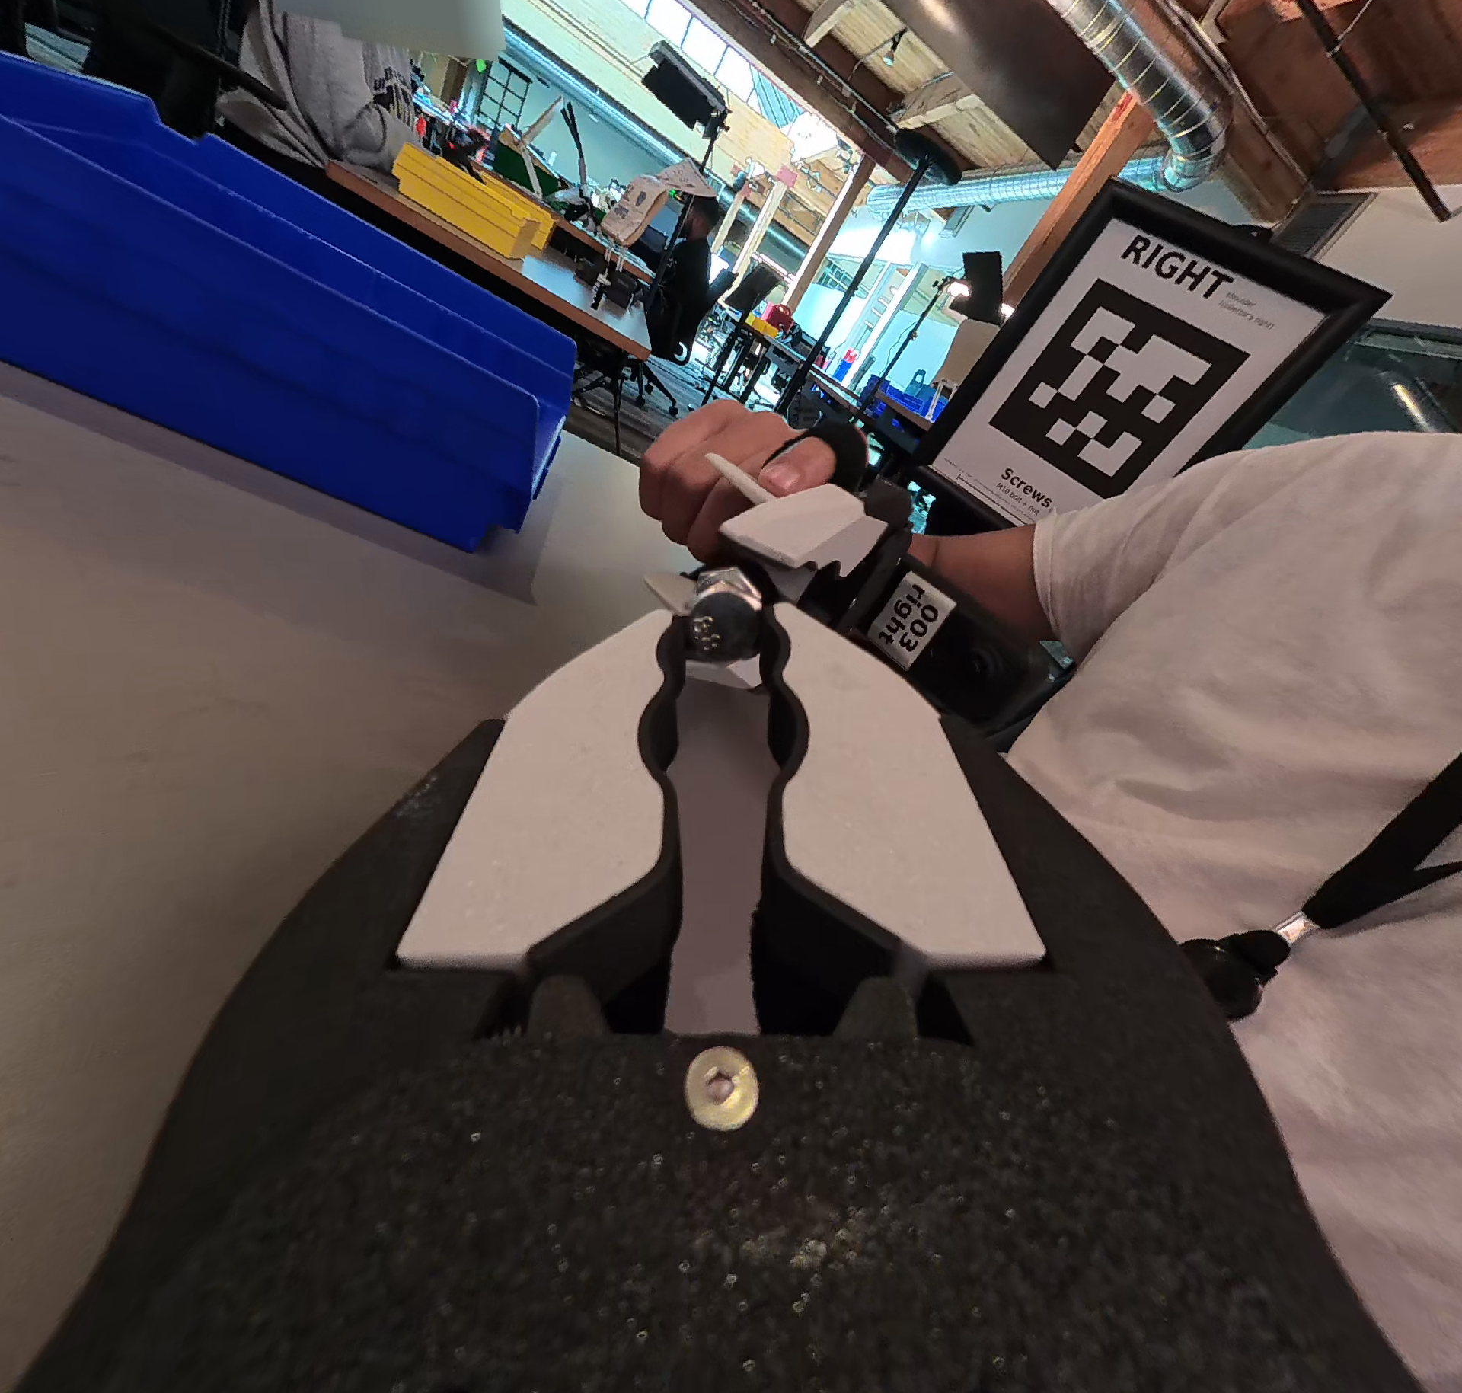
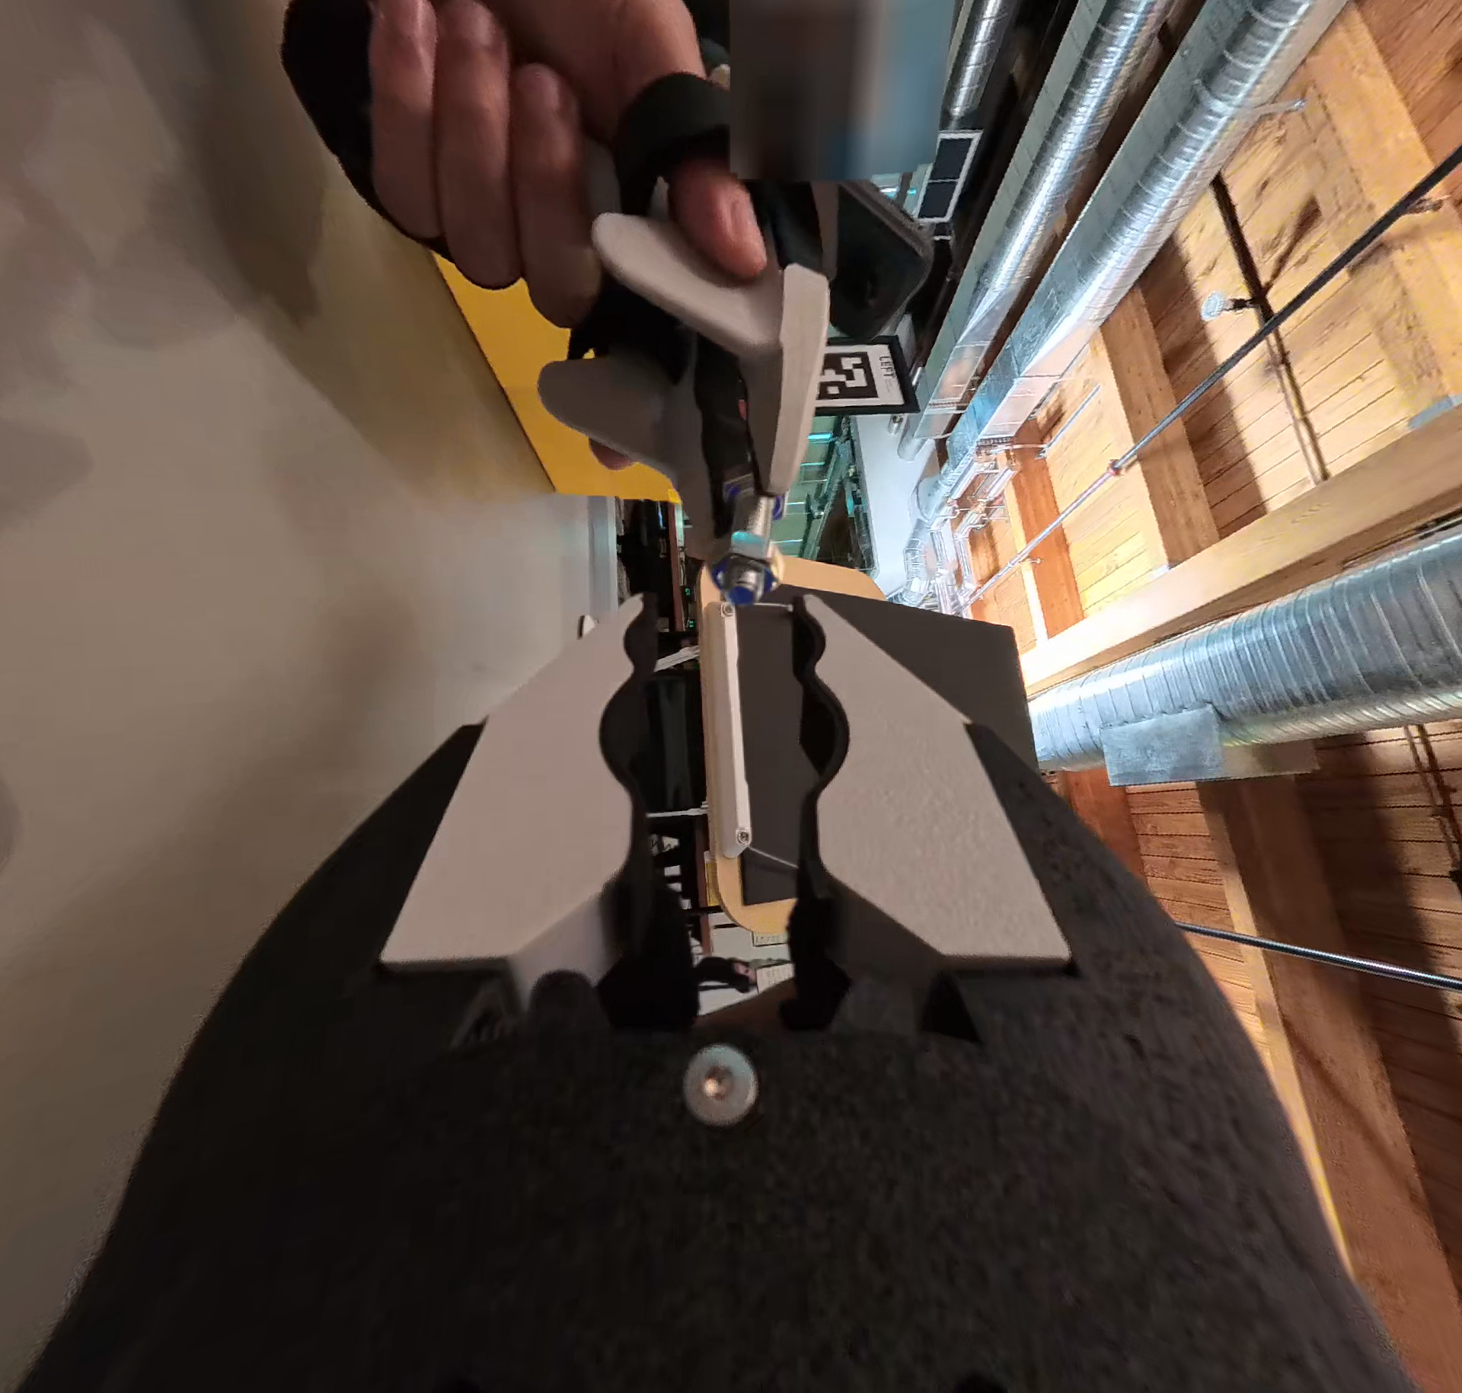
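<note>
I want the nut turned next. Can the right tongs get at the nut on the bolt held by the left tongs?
Probably yes. The left tongs grip the bolt by its head, leaving the nut exposed just beyond the open right tongs, with nothing between.

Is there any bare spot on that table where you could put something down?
Yes: the pale table lies bare from the blue bins toward the left gripper. It is crowded at the fingertips, where the left gripper clamps a bolt, the right gripper open just beyond it, a framed sign behind.
</note>
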A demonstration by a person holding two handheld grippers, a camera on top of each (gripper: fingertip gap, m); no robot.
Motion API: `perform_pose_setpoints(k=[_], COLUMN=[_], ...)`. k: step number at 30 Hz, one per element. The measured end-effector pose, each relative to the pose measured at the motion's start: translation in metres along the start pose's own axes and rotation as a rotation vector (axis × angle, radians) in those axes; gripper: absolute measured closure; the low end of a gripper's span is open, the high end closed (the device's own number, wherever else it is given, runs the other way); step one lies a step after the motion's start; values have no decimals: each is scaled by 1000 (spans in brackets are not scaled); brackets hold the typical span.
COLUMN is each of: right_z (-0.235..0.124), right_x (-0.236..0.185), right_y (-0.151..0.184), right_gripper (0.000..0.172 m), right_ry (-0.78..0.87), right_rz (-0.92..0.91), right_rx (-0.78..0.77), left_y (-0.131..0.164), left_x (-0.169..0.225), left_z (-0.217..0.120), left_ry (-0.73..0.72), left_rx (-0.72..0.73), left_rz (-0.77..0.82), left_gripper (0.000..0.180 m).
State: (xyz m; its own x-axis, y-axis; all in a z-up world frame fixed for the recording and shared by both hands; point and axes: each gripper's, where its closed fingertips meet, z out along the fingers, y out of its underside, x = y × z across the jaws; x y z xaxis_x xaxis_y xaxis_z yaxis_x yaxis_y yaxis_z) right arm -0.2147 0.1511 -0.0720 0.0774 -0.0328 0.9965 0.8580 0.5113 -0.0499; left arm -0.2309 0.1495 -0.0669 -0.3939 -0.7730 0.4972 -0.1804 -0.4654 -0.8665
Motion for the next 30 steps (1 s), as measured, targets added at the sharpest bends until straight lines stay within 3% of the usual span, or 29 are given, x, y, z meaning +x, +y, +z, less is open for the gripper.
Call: perform_pose_setpoints(k=[3, 6, 9, 14, 22, 26, 28, 30], right_z=[-1, -2, -1, 6, 10, 11, 12, 14], right_x=[2, 2, -2, -22, -9, 0, -1, -4], right_y=[-2, -2, -2, 0, -18, -16, -13, -4], right_gripper=[153, 155, 155, 155, 160, 149, 135, 134], right_ry=[4, -7, -92, -403, -837, -814, -762, -647], right_rz=[20, 55, 253, 893, 2045, 2111, 2021, 1788], right_rx=[8, 12, 19, 21, 175, 287, 270, 204], left_y=[5, 5, 7, 12, -8, -14, -15, -15], left_x=[1, 2, 1, -12, -6, -6, -7, -7], left_z=[5, 6, 6, 2, -6, -10, -12, -13], left_ry=[9, 15, -1, -82, -78, -69, -70, -71], left_rx=[-27, -27, -35, -68, 28, 70, 74, 76], left_rz=[-6, -7, 4, 38, 65, 53, 48, 43], left_gripper=[163, 163, 163, 163, 163, 163, 163, 163])
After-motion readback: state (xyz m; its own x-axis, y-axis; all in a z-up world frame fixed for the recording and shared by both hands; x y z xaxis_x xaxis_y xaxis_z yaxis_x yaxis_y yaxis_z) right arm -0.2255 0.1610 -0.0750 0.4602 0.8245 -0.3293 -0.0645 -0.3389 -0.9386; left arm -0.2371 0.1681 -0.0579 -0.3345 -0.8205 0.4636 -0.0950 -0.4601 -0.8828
